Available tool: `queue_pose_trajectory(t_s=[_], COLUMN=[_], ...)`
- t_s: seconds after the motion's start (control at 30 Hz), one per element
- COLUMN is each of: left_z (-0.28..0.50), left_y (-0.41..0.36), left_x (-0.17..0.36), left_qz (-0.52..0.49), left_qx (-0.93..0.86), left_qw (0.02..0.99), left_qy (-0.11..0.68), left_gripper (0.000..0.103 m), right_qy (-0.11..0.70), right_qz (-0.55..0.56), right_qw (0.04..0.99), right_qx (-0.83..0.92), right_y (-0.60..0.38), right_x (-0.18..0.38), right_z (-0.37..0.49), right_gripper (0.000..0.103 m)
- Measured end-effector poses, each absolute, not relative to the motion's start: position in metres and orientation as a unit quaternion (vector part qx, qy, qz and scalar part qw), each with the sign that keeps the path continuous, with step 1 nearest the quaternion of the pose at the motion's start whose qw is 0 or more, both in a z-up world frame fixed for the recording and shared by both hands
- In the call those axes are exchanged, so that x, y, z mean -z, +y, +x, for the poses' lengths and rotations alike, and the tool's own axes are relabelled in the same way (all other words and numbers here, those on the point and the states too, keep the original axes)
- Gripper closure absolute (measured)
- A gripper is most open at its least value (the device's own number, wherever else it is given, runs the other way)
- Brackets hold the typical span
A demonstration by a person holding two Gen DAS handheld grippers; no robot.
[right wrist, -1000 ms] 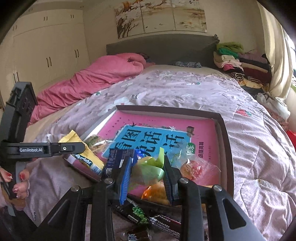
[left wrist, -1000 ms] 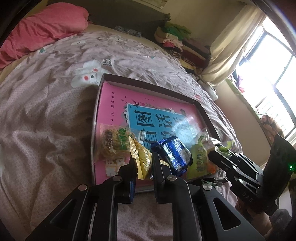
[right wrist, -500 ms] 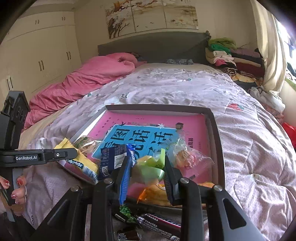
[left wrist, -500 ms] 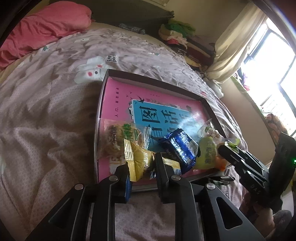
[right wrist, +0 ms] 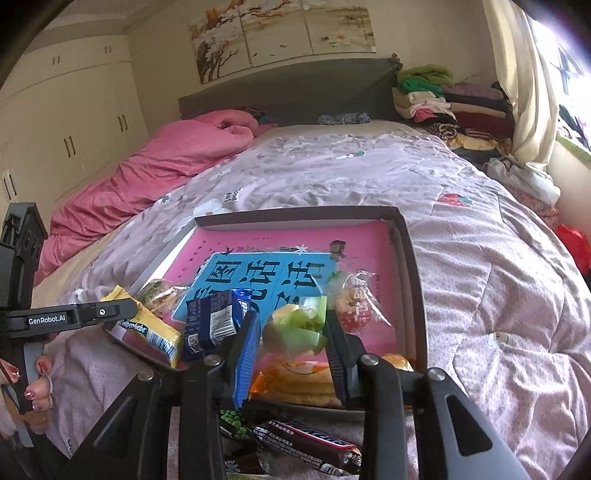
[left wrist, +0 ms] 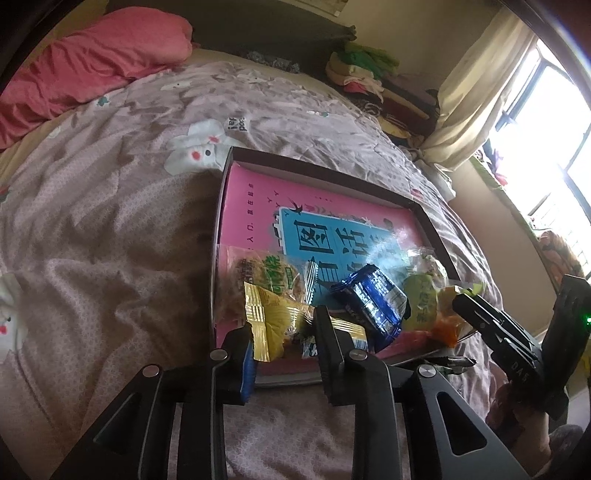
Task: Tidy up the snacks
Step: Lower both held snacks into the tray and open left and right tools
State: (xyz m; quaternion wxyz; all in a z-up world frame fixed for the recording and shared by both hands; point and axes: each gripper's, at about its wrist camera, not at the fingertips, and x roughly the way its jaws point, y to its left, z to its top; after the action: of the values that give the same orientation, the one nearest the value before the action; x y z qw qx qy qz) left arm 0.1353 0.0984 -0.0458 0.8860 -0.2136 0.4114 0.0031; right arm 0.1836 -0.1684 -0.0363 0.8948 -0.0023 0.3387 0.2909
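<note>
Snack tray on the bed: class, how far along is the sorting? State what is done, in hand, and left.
Done: a blue packet and a clear rice-cracker pack lie in the tray. In hand: the left tongs, jaws just opening, straddle a yellow packet at the tray's near edge; the right tongs grip a green-wrapped snack over it. Left: dark bars remain on the quilt.

Bed [right wrist: 461, 258] covered by pale mauve quilt printed with white rabbits. Pink duvet [right wrist: 155, 173] bunched along bed's left edge toward head. Dark grey headboard [right wrist: 295, 92] set against cream wall. Three-panel tree painting [right wrist: 284, 33] hung above headboard. Cream wardrobe doors [right wrist: 74, 125] with dark handles seen left. Folded clothes [right wrist: 443, 99] stacked at bed's far right corner. Cream curtain [left wrist: 476, 88] drawn beside bright window [left wrist: 554, 140]; daylight blown out.
</note>
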Motion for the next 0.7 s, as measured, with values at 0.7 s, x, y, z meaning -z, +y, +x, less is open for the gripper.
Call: queue_pose_trajectory(t_s=[0.7], left_z=[0.129], left_y=[0.100], left_x=[0.031], left_qz=[-0.192], left_qx=[-0.019], left_qw=[0.894], left_qy=[0.403], left_gripper=[0.058], right_qy=[0.324], right_qz=[0.023], right_qw=[0.903], right_qx=[-0.281], right_y=[-0.188], right_x=[0.022], right_z=[0.176], right_gripper=[0.066])
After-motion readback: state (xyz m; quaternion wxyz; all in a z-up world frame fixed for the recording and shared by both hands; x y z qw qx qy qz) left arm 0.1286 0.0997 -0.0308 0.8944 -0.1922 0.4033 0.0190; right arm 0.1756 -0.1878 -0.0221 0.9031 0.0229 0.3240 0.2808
